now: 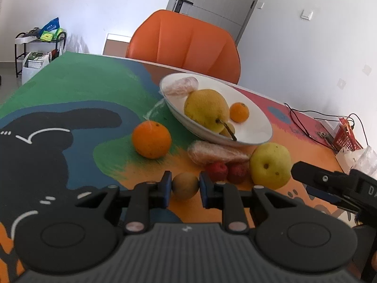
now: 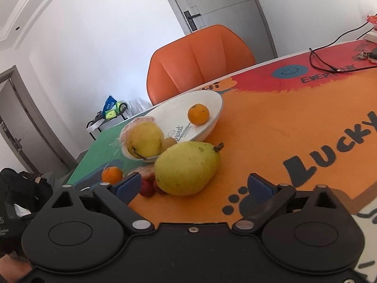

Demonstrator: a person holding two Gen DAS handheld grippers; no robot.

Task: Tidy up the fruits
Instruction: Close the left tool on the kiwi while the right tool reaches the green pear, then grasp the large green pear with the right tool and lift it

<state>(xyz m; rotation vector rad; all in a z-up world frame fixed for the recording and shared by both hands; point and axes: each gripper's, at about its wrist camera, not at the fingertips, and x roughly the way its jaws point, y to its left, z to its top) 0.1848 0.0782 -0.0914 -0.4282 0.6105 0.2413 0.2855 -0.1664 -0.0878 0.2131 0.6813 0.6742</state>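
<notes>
On the colourful table (image 1: 70, 89), a white bowl (image 1: 254, 120) holds a pear (image 1: 206, 110) that hides most of a small brown fruit behind it. Beside it, another pear (image 2: 186, 167) partly hides two red fruits (image 2: 146, 188). Nearer, the right gripper (image 2: 195, 186) gapes empty; the left gripper (image 1: 185, 186) pinches a small brown fruit (image 1: 185, 185)

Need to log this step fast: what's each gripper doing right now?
Left gripper: shut on the small brown fruit.
Right gripper: open, holding nothing, fingers either side of the pear.
</notes>
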